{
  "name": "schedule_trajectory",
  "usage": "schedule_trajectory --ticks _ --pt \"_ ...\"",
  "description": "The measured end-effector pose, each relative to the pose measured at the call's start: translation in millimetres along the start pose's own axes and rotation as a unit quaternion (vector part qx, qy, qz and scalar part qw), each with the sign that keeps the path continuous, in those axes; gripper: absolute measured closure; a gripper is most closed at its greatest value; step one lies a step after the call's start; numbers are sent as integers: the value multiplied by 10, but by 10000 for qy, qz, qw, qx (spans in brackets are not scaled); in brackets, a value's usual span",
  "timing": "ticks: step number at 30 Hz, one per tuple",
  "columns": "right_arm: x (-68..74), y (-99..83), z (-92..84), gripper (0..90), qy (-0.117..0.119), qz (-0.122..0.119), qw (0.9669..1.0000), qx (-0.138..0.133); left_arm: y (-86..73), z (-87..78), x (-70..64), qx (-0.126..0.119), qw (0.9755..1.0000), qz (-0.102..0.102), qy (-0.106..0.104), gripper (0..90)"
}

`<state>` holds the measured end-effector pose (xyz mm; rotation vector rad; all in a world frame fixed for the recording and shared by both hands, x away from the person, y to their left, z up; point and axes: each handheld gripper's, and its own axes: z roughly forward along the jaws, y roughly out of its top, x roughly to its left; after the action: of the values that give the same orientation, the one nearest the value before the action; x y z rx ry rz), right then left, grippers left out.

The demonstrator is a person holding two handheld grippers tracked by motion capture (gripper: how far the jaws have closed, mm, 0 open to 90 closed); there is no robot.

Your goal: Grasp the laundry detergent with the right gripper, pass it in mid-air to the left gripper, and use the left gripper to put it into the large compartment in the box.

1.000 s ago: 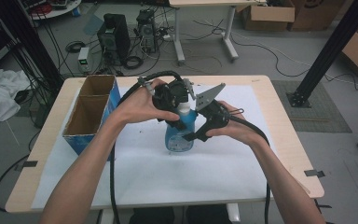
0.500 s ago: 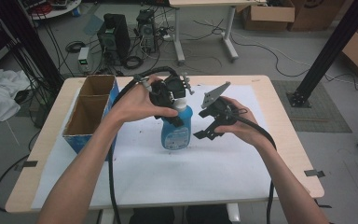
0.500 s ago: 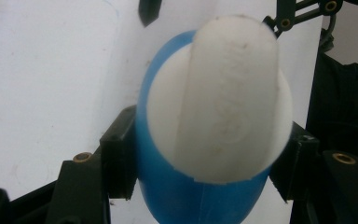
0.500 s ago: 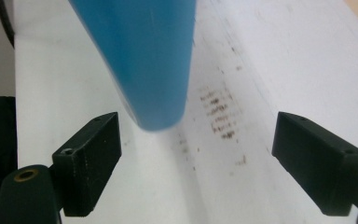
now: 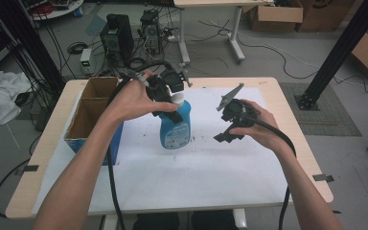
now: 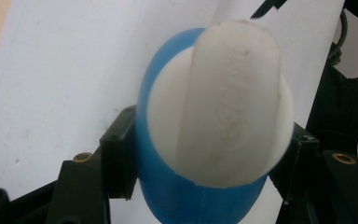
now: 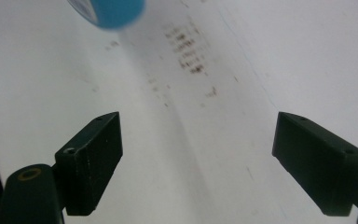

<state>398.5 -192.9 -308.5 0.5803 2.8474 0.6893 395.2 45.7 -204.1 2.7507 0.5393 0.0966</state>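
A blue bottle [image 5: 175,128] with a white cap [image 5: 177,99] stands upright over the white sheet near the middle of the table. My left gripper [image 5: 171,96] comes down from above and is shut on the bottle just under the cap. In the left gripper view the cap [image 6: 219,102] is seen from above, and the black pads [image 6: 119,158] press the blue bottle [image 6: 191,200] from both sides. My right gripper [image 5: 224,135] hangs to the right of the bottle, apart from it. Its jaws stand open over bare paper [image 7: 198,158], with the bottle's base [image 7: 107,9] at the top edge.
An open cardboard box [image 5: 93,108] with a blue side stands at the table's left edge. A white paper sheet [image 5: 196,177] covers most of the wooden table [image 5: 297,143]. Cables trail from both grippers toward the near edge.
The right gripper has drawn away from the bottle to the right. The left gripper has shifted the bottle a little left and up, still gripping it.
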Motion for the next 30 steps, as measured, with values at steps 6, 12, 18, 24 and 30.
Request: schedule_trajectory --ticks 6,12,18,24,30 --pt "-33 -113 7 165 -174 201 9994 202 -9 -183 42 100 9992 -374 107 379" --pt "-71 -196 1 165 -316 294 9985 340 -51 -355 106 174 9951 -920 321 379" --pt "-96 -251 -38 167 -320 418 9981 328 -98 -489 196 154 9886 -1439 421 379" --pt "-112 -289 -54 167 -372 482 9974 384 -163 -673 276 71 9770 -2049 585 380" --pt "-141 -340 -51 168 -442 543 9965 464 -243 -885 341 71 9649 -2502 788 380"
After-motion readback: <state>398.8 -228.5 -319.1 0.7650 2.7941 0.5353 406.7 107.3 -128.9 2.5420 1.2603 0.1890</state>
